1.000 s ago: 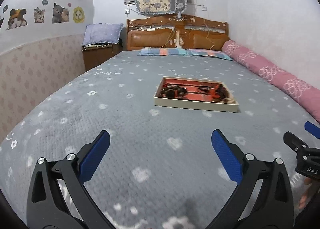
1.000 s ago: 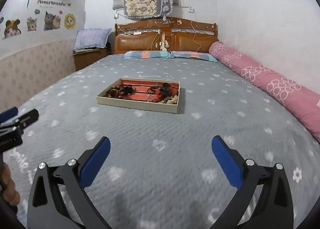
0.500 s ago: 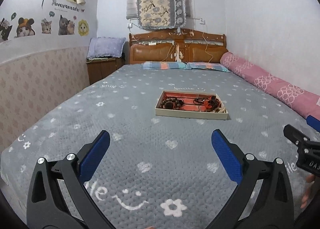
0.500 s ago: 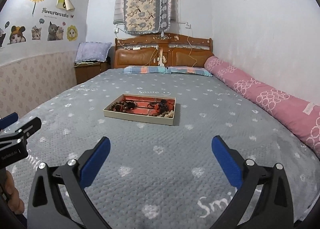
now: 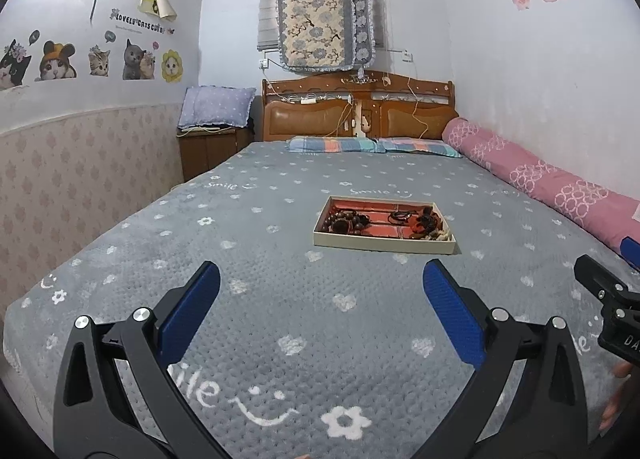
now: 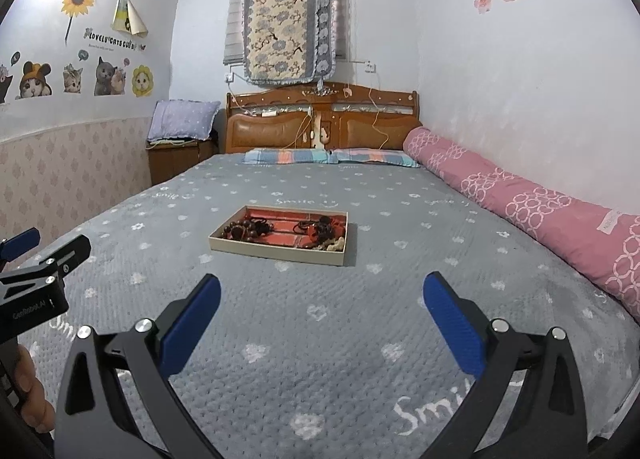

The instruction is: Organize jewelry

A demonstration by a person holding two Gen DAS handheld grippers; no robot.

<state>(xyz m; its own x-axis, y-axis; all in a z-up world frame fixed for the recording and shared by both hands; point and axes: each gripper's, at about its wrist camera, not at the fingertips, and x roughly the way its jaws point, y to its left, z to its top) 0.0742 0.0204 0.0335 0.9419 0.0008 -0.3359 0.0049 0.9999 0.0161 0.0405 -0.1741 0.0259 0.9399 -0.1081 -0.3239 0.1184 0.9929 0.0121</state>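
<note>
Grey fleece bedspread (image 5: 280, 299) carries the jewelry tray (image 5: 384, 245) mid-bed, well ahead of our left gripper (image 5: 320, 311) and right gripper (image 6: 320, 311), both spread wide and empty; we should approach low and level.

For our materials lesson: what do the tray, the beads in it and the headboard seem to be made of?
Tray: probably cardboard; thin, flat, matte beige walls, red lining inside.
Beads: possibly polished wood; dark brown, round, slightly glossy, too small to be sure.
Headboard: varnished wood, carved and shiny, with padded brown panels, perhaps leather or imitation.
</note>
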